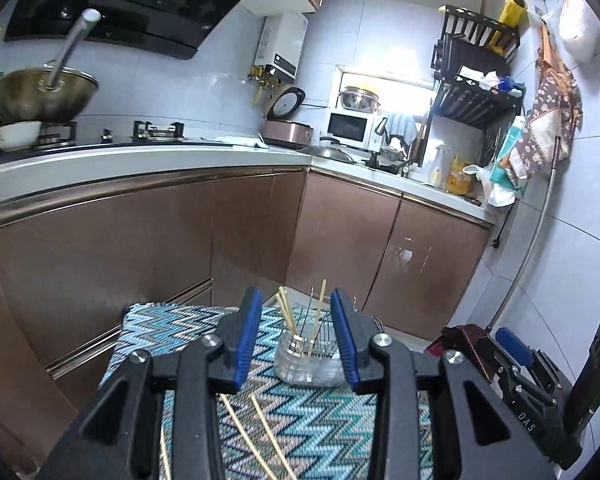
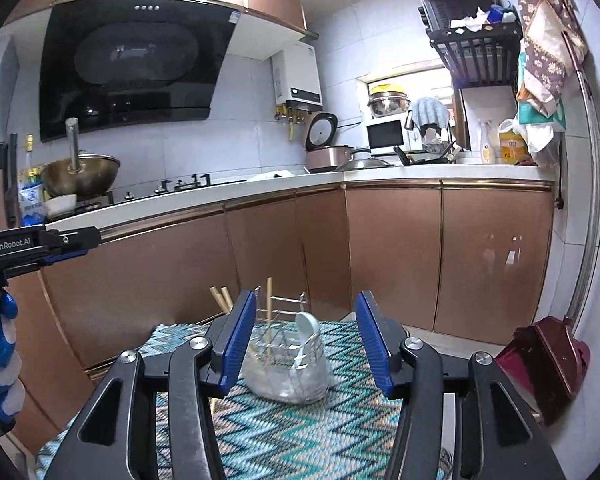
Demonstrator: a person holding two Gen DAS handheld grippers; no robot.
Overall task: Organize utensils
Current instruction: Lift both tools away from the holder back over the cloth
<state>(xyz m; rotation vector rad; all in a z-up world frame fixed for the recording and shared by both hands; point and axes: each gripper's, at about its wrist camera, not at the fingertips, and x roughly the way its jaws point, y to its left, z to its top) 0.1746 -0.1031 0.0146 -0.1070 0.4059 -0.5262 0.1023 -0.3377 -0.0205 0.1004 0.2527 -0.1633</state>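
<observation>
A clear plastic utensil holder (image 1: pixel 308 360) (image 2: pixel 288 372) with a wire rack stands on a zigzag-patterned cloth (image 1: pixel 320 420) (image 2: pixel 300 432). Several wooden chopsticks (image 1: pixel 288 312) (image 2: pixel 222 298) stand upright in it. In the right wrist view a pale spoon (image 2: pixel 306 328) leans inside it too. Two loose chopsticks (image 1: pixel 268 432) lie on the cloth under my left gripper. My left gripper (image 1: pixel 296 294) is open just short of the holder, with nothing between its pads. My right gripper (image 2: pixel 306 298) is open wider, also short of the holder and holding nothing.
Brown cabinet doors (image 2: pixel 396 256) and a white L-shaped counter (image 1: pixel 140 160) stand behind the cloth. A wok (image 1: pixel 44 96) sits on the stove at the left. A dark red dustpan (image 2: pixel 548 360) rests on the floor at the right. A gloved hand (image 2: pixel 4 344) holds the left gripper.
</observation>
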